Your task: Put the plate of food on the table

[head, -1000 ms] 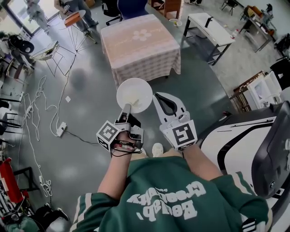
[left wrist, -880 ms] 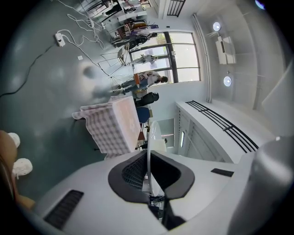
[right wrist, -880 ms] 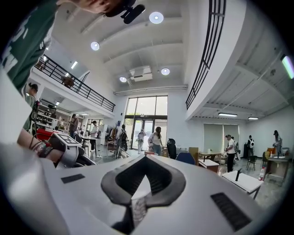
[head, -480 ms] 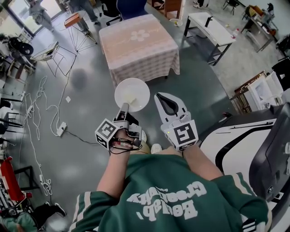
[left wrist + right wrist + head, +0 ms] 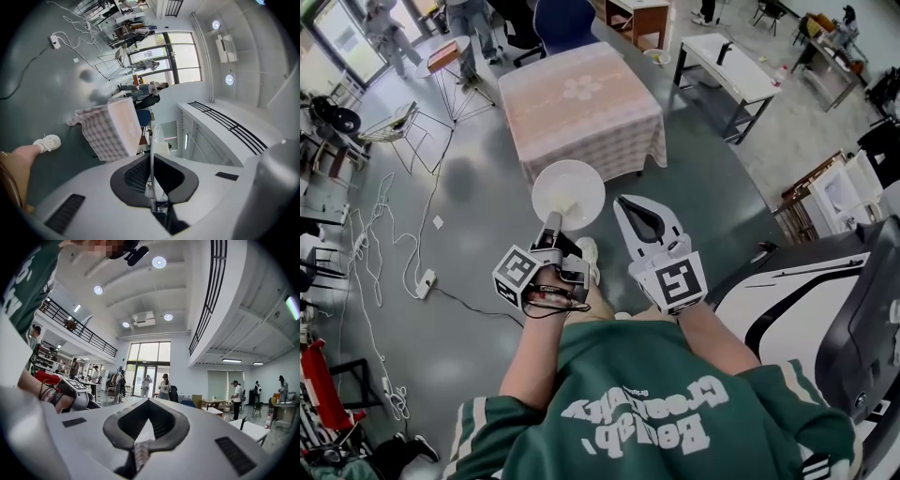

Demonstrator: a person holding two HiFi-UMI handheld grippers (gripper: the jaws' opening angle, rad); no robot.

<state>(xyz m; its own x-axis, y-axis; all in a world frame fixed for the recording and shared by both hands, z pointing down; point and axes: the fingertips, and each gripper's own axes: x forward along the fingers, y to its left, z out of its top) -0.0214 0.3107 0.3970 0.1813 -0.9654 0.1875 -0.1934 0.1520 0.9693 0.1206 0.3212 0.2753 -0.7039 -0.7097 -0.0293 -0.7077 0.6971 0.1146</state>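
Observation:
My left gripper (image 5: 551, 228) is shut on the near rim of a white plate (image 5: 569, 190) with a pale bit of food on it, held level above the grey floor. In the left gripper view the plate (image 5: 151, 154) shows edge-on as a thin line clamped in the left gripper (image 5: 151, 190). The table (image 5: 581, 98), covered with a pink checked cloth, stands just ahead of the plate, its top bare; the table (image 5: 119, 124) also shows beyond the jaws. My right gripper (image 5: 628, 202) hovers beside the plate, shut and empty; the right gripper (image 5: 149, 401) holds nothing.
A white desk (image 5: 729, 64) stands at the back right, a blue chair (image 5: 562, 21) behind the table. Wire stands (image 5: 412, 127) and floor cables (image 5: 380, 234) with a power strip (image 5: 425, 282) lie left. A white-and-black machine (image 5: 811, 300) is close at right. My shoe (image 5: 586, 255) steps forward.
The person has stepped forward: a shoe swung ahead under the grippers. Both grippers and the plate shifted slightly left, still short of the table. The grip is unchanged.

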